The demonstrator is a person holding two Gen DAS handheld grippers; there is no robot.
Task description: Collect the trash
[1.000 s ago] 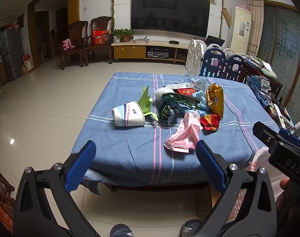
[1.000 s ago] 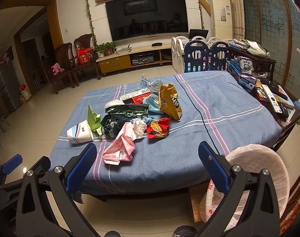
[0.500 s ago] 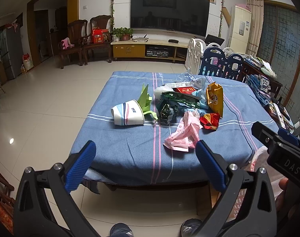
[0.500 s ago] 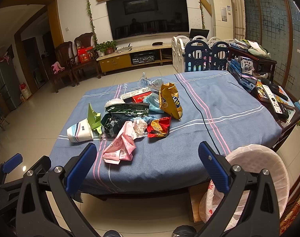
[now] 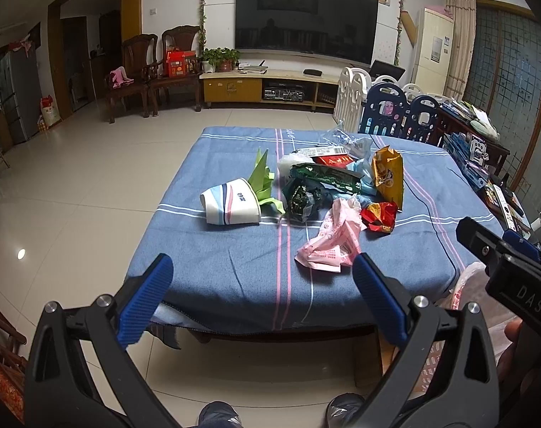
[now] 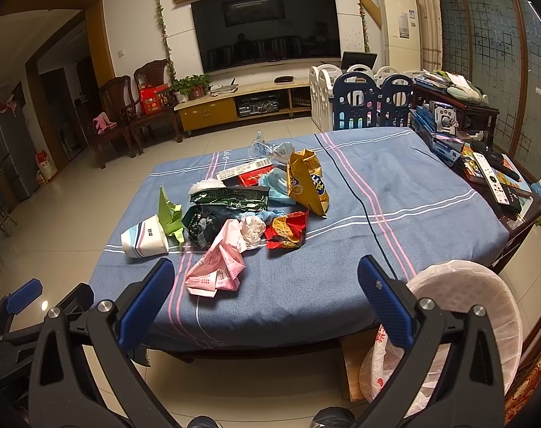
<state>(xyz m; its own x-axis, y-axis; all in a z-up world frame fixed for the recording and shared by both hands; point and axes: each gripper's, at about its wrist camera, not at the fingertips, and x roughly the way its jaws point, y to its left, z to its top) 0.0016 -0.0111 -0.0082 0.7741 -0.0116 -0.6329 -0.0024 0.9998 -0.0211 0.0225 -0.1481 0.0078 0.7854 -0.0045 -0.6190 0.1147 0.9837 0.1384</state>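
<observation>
A pile of trash lies on the blue-clothed table [image 5: 235, 271]: a white paper cup [image 5: 231, 205] on its side, green folded paper [image 5: 263, 178], dark green wrappers [image 5: 306, 192], a pink crumpled bag [image 5: 331, 242], a red wrapper [image 5: 379, 215] and a yellow snack bag [image 5: 388, 174]. The same pile shows in the right wrist view, with the pink bag [image 6: 217, 264] nearest. My left gripper [image 5: 261, 301] is open and empty before the table's near edge. My right gripper [image 6: 267, 303] is open and empty too. A white-lined trash bin [image 6: 463, 306] stands at the table's front right corner.
A side table [image 6: 484, 164] with books and remotes stands right of the table. A blue and white baby fence [image 6: 359, 103] is behind it. A TV stand [image 5: 270, 85] and wooden chairs [image 5: 153, 71] line the far wall. Tiled floor [image 5: 74, 185] lies to the left.
Both grippers have drifted slightly towards the table. Both stay open and empty.
</observation>
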